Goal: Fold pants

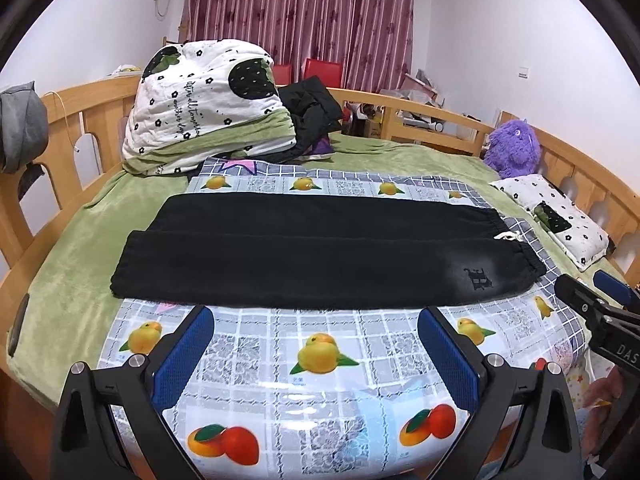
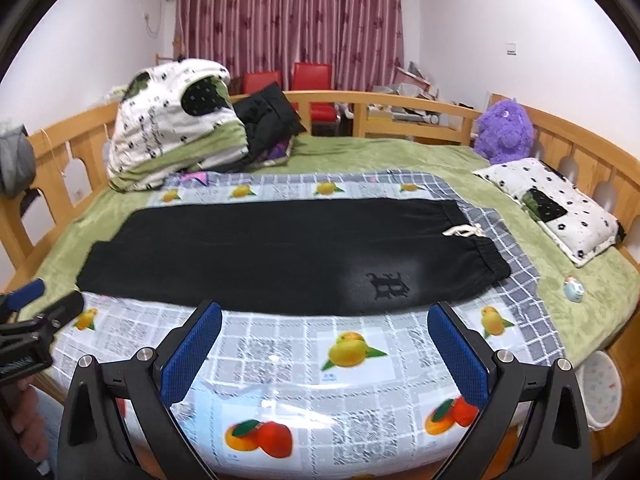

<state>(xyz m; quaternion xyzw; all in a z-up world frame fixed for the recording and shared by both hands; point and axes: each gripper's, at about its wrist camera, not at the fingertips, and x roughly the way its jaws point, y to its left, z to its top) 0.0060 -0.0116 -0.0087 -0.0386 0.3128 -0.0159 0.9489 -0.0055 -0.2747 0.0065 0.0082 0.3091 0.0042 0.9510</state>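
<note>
Black pants [image 1: 320, 248] lie flat crosswise ahead of both grippers, waistband rightward, nearer the right gripper [image 2: 324, 340]; left gripper [image 1: 316, 344] and right both spread, empty.

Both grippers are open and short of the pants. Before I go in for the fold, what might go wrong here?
1. The black pants lie on a glossy fruit-print sheet; the fabric may slide rather than crease when pulled.
2. The white drawstring hangs loose at the waistband and could snag or end up sticking out.
3. The left gripper and right gripper sit close together; both reaching inward might collide.
</note>
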